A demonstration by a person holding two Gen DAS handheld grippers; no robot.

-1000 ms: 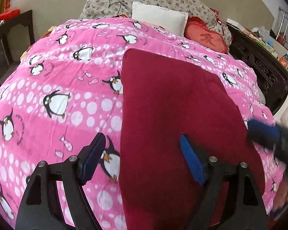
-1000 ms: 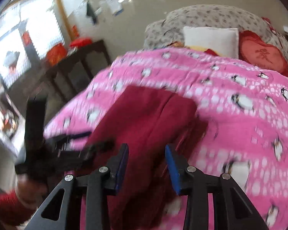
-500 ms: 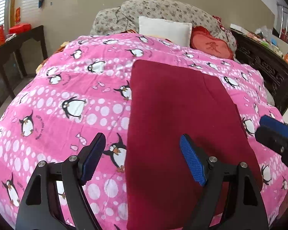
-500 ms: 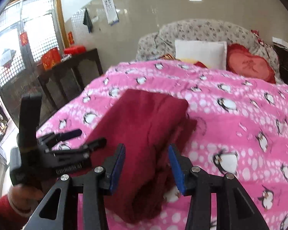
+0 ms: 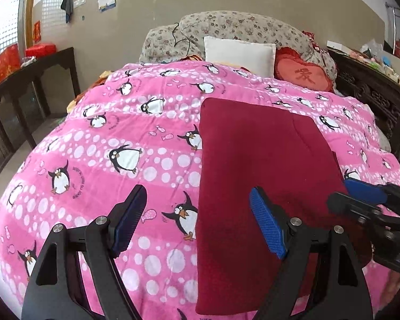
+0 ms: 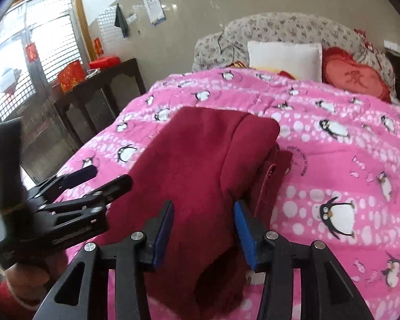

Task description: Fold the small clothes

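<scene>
A dark red garment [image 5: 256,176] lies flat on the pink penguin blanket [image 5: 136,144], folded into a long strip that runs toward the pillows. My left gripper [image 5: 198,224] hovers open and wide over the strip's near left edge, one finger above the blanket and the other above the cloth. In the right wrist view the garment [image 6: 200,160] shows stacked layers along its right side. My right gripper [image 6: 204,229] stands open above its near end, and the pads do not press the cloth. Each gripper appears in the other's view: the right gripper [image 5: 360,197], and the left gripper [image 6: 88,186], held by a hand in a red sleeve.
At the head of the bed sit a white pillow [image 5: 240,53], a red heart cushion [image 5: 301,76] and a floral bolster [image 5: 242,30]. A dark side table [image 5: 26,77] with red boxes stands left of the bed. A carved dark bed frame [image 5: 373,98] runs along the right.
Both views have tipped upward and show more of the wall and pillows. The right gripper's jaws stand slightly wider. The garment lies flat as before.
</scene>
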